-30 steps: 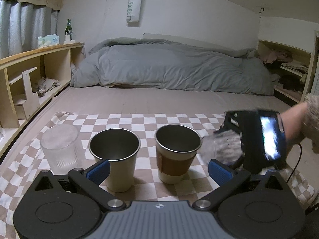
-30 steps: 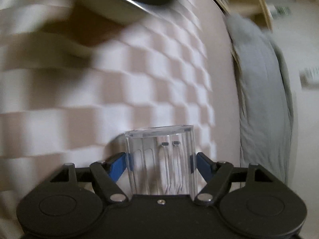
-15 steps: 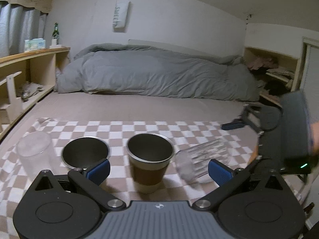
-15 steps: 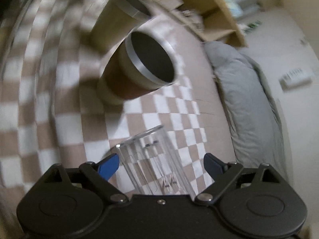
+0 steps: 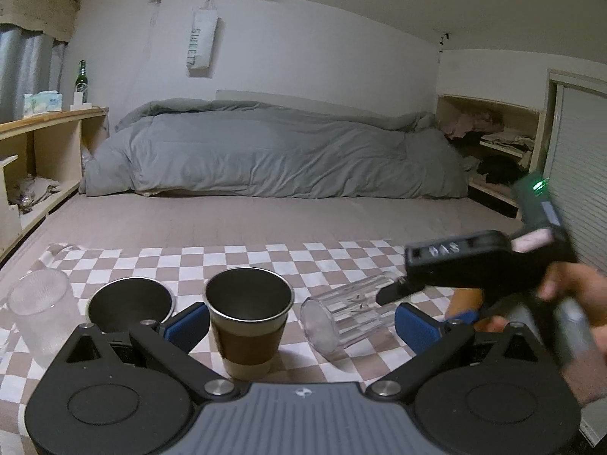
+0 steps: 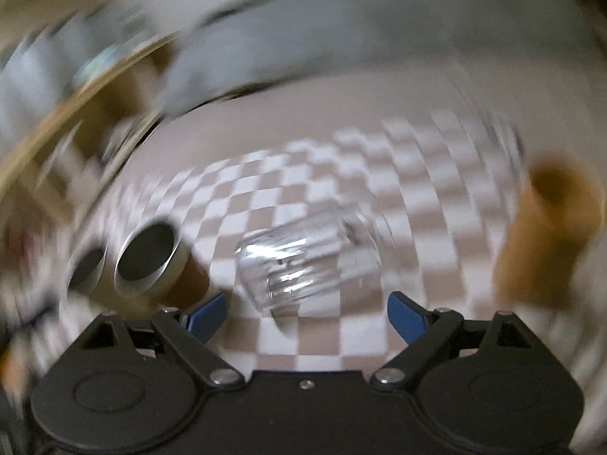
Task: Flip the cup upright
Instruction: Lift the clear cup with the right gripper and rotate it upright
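A clear ribbed plastic cup lies on its side on the checkered cloth, its flat end toward the left wrist camera. In the blurred right wrist view the cup lies just ahead of my right gripper, which is open and not touching it. The right gripper shows in the left wrist view just right of the cup. My left gripper is open and empty, its fingers on either side of the brown-sleeved steel cup.
A plain steel cup and a frosted clear cup stand upright at left. An orange-brown cup stands at right in the right wrist view. A grey duvet lies behind; wooden shelves stand at left.
My right gripper has opened, let go of the clear cup and drawn back with a turn. The cup now lies on its side on the cloth. The left gripper drifted right.
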Available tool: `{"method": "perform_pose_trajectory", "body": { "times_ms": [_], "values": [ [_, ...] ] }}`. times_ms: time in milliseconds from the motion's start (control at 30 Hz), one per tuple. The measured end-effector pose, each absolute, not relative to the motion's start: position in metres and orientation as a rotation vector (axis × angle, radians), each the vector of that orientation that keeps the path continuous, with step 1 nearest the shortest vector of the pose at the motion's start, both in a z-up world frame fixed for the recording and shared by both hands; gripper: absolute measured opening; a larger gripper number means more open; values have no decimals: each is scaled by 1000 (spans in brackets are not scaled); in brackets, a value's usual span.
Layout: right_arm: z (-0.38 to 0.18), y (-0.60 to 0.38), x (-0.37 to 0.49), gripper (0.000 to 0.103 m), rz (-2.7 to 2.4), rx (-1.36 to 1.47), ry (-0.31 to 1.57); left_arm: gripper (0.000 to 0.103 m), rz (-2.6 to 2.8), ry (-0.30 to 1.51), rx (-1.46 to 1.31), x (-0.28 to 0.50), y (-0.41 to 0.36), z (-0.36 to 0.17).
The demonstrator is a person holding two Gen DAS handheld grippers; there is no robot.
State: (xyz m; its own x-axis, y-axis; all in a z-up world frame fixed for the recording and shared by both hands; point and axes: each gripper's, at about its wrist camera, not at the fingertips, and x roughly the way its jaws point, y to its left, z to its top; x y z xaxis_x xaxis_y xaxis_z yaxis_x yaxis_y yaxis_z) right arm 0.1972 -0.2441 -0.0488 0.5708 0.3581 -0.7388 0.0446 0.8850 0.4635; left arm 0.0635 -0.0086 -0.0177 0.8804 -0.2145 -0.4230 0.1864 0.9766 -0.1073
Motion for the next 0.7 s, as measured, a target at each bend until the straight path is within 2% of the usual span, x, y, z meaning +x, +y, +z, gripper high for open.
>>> {"method": "perform_pose_trajectory", "body": {
  "times_ms": [133, 300, 500, 567, 700],
  "values": [
    [-86, -248, 215, 92, 47, 817, 1012, 102, -204, 450, -82, 62, -1, -15],
    [-109, -237, 231, 96, -29, 1071, 984, 102, -198, 452, -89, 61, 4, -14],
    [-122, -213, 263, 96, -70, 1079, 1034, 102, -191, 457, -99, 63, 8, -14],
    [-126, -218, 269, 89, -59, 1035, 1060, 102, -199, 459, -95, 64, 8, -14],
    [-120, -217, 286, 87, 66, 863, 1111, 101, -227, 461, -95, 68, 6, -15]
  ]
}}
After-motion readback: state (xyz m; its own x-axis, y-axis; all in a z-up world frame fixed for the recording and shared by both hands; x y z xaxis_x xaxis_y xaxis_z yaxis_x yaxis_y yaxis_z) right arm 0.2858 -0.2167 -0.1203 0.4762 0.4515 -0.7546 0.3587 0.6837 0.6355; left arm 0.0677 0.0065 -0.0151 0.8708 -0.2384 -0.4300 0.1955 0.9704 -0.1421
